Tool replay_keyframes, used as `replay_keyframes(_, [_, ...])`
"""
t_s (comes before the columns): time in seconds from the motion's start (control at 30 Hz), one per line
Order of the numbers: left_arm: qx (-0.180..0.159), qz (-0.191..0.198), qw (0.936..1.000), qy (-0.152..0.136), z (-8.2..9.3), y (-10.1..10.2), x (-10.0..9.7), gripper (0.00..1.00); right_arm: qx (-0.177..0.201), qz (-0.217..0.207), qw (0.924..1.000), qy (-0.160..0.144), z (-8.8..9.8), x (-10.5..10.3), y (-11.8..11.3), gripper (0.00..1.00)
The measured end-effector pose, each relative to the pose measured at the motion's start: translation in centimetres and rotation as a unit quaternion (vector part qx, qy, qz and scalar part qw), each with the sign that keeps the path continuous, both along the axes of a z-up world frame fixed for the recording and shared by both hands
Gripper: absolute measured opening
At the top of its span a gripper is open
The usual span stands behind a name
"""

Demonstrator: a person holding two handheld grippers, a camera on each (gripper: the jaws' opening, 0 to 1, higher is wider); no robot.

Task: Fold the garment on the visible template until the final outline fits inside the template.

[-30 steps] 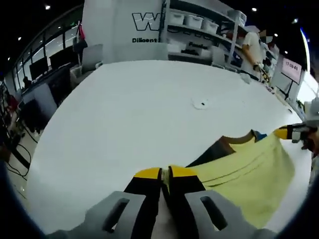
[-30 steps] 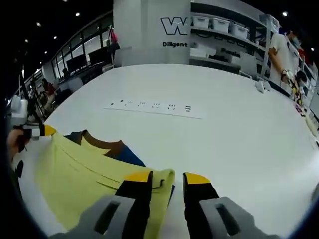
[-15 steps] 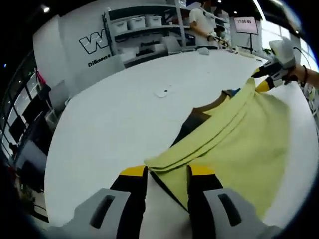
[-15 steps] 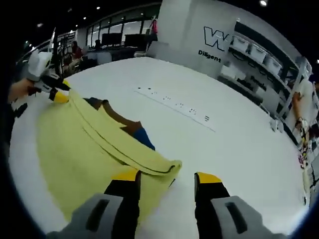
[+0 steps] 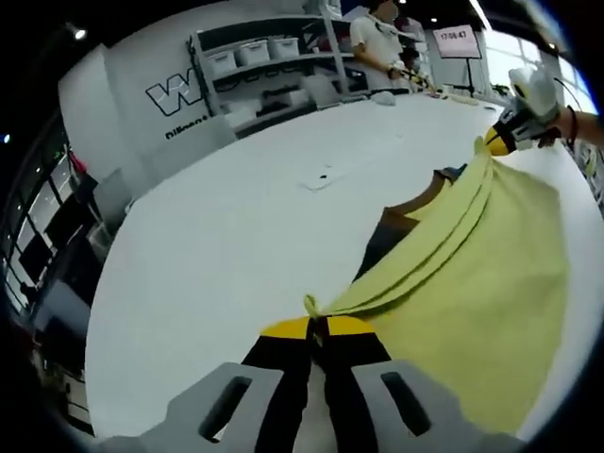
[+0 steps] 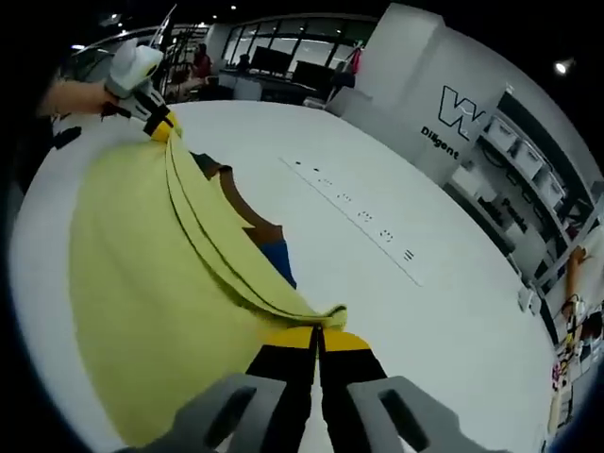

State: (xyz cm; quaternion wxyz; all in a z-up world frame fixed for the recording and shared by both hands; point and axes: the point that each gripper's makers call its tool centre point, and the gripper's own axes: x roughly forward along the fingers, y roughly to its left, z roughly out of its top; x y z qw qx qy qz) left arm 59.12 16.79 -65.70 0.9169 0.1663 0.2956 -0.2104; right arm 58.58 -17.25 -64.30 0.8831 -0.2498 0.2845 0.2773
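garment [image 5: 472,274]: soft yellow cloth, pleated | left claw [image 5: 316,327], right claw [image 6: 318,337]: both pinching it

Left gripper view: taken low and close above the white table [image 5: 217,245], along its own jaws at 6 o'clock, facing shelving [image 5: 274,66] at 12 o'clock; the right gripper [image 5: 497,143] is seen at 2 o'clock. Right gripper view: taken low over the same table [image 6: 453,311], rolled, jaws at 6 o'clock, the left gripper [image 6: 162,125] at 10 o'clock. Shared by both: the yellow garment [image 5: 472,274] [image 6: 151,283] stretched between the grippers, the tabletop, the lettered wall [image 6: 453,118].
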Motion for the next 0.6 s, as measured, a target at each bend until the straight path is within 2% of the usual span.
replay_keyframes(0.13, [-0.010,0.022,0.9997,0.002,-0.2,0.3,0.7,0.07,0.034,-0.044,0.9984,0.011,0.0,1.1,-0.7,0.00])
replay_keyframes(0.17, [-0.027,0.051,0.9983,0.007,-0.3,0.5,1.1,0.07,0.037,-0.048,0.9981,0.014,-0.2,1.2,-0.8,0.00])
replay_keyframes(0.23, [-0.049,0.070,0.9962,0.017,-0.5,0.4,1.3,0.07,0.041,-0.055,0.9975,0.020,-0.4,1.4,-1.0,0.00])
replay_keyframes(0.3, [-0.085,0.117,0.9886,0.045,-0.8,0.8,1.4,0.06,0.045,-0.068,0.9960,0.036,-1.3,1.4,-1.1,0.00])
replay_keyframes(0.37, [-0.103,0.135,0.9841,0.052,-0.8,0.8,1.6,0.06,0.052,-0.079,0.9945,0.047,-1.8,1.2,-1.2,0.00])
replay_keyframes(0.4, [-0.106,0.144,0.9824,0.053,-0.8,0.9,1.7,0.06,0.053,-0.081,0.9940,0.051,-1.9,1.2,-1.2,0.00])
replay_keyframes(0.47, [-0.103,0.141,0.9833,0.052,-0.7,0.9,1.7,0.06,0.060,-0.101,0.9908,0.067,-2.5,0.9,-1.4,0.00])
replay_keyframes(0.5, [-0.091,0.140,0.9848,0.049,-0.8,0.9,1.7,0.06,0.071,-0.108,0.9891,0.070,-2.6,0.9,-1.3,0.00])
replay_keyframes(0.6, [-0.083,0.139,0.9855,0.049,-0.9,0.9,1.5,0.07,0.088,-0.124,0.9855,0.075,-2.5,0.9,-1.2,0.00])
